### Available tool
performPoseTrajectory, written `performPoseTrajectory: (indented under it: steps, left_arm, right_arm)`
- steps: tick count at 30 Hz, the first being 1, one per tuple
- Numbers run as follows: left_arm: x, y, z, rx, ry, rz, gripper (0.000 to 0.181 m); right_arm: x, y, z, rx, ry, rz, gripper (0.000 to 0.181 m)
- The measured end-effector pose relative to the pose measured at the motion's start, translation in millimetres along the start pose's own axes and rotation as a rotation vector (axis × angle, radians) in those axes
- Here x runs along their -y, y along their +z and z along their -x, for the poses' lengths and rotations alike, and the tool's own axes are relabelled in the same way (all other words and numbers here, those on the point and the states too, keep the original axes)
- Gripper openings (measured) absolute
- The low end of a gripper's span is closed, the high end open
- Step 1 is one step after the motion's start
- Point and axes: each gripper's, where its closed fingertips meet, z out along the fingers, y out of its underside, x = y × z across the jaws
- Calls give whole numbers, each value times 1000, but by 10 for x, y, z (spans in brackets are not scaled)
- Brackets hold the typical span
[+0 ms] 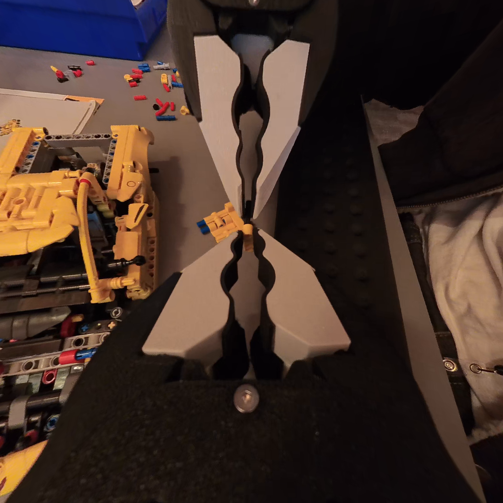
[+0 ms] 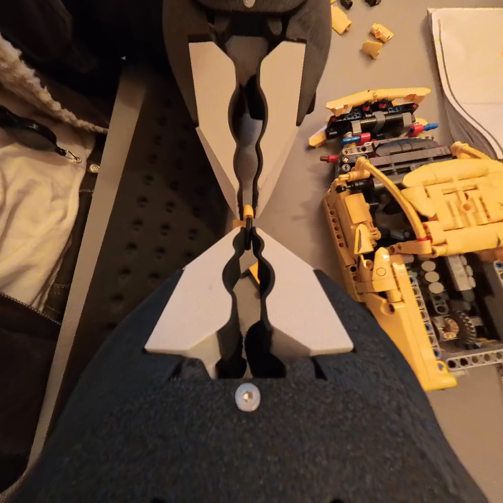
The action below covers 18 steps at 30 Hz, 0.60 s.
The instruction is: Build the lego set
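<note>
Your left hand-held gripper (image 1: 246, 236) has its fingers nearly pressed together, pinching a small yellow sub-assembly (image 1: 227, 221) whose blue pins (image 1: 202, 227) stick out to the left. Tip to tip with it comes your right hand-held gripper (image 2: 247, 234), also closed down, pinching a thin black pin (image 2: 248, 231) that meets the yellow piece. Both tips hover over the near edge of the grey counter (image 1: 190, 174), above a dark perforated surface (image 1: 326, 204) below it.

To the left in the left wrist view, the big yellow lego model (image 1: 81, 206) sits on the counter, with a curved yellow hose (image 1: 85, 231) arching over its side. Farther back lie scattered red, blue and yellow pins (image 1: 152, 87), a booklet (image 1: 49, 109), and a blue bin (image 1: 81, 24) at the far edge.

In the right wrist view, the same model lies to the right, with loose yellow panels (image 2: 370, 35) and white paper (image 2: 468, 68) beyond it.
</note>
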Motion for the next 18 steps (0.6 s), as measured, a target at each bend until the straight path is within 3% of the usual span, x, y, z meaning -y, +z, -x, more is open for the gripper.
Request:
performPoseTrajectory:
  steps: [9, 13, 15, 18]
  left_arm:
    - [-43, 19, 17, 7, -3, 23, 7]
    - [-49, 4, 59, 23, -18, 20, 7]
    - [-38, -6, 62, 18, -27, 10, 7]
    - [-55, 7, 46, 13, -21, 23, 7]
  right_arm:
    - [-36, 36, -5, 3, 24, -39, 3]
    - [-290, 22, -28, -19, 24, 119, 3]
    - [-491, -154, -138, -104, -21, 232, 3]
    - [-831, -352, -158, -107, 13, 319, 3]
